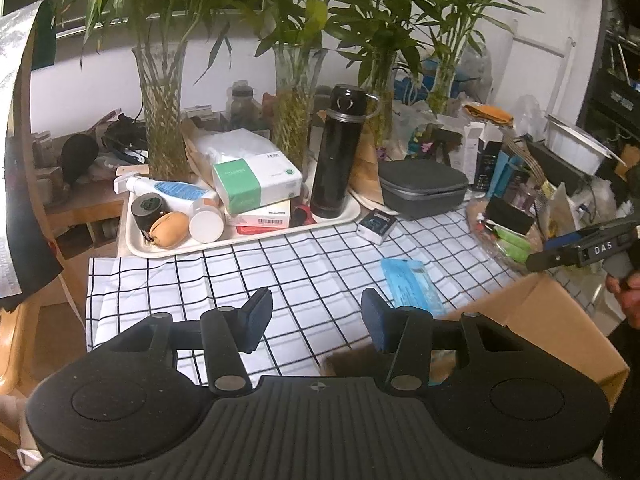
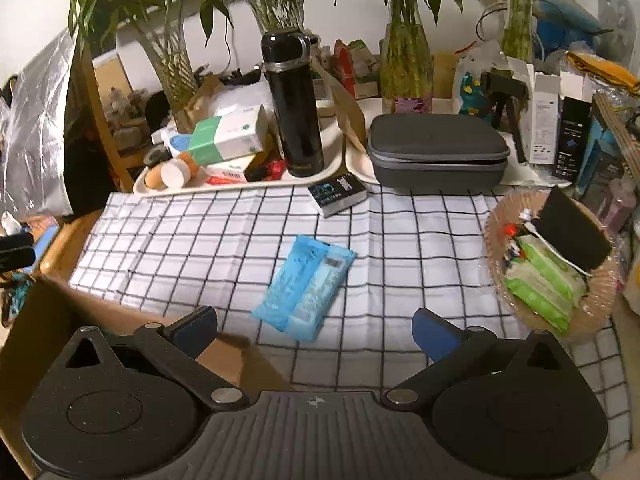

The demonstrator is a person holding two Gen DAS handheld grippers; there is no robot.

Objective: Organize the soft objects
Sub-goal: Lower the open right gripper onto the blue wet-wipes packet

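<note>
A blue soft tissue pack (image 2: 306, 286) lies on the checked tablecloth (image 2: 400, 248), just beyond my open, empty right gripper (image 2: 316, 334). It also shows in the left wrist view (image 1: 410, 284), right of my open, empty left gripper (image 1: 316, 326). A brown cardboard box (image 1: 540, 320) sits at the table's near edge; its flap (image 2: 80, 320) lies under my right gripper's left finger. Green soft packs (image 2: 540, 280) lie in a clear bowl (image 2: 600, 300) at right. The right gripper shows at the right edge of the left wrist view (image 1: 580, 248).
A white tray (image 2: 240, 186) holds a black flask (image 2: 294, 104), a green-white tissue box (image 2: 228, 132) and bottles. A grey zip case (image 2: 436, 152) and a small dark box (image 2: 338, 194) lie behind the cloth. Glass vases with bamboo (image 1: 162, 108) stand at the back.
</note>
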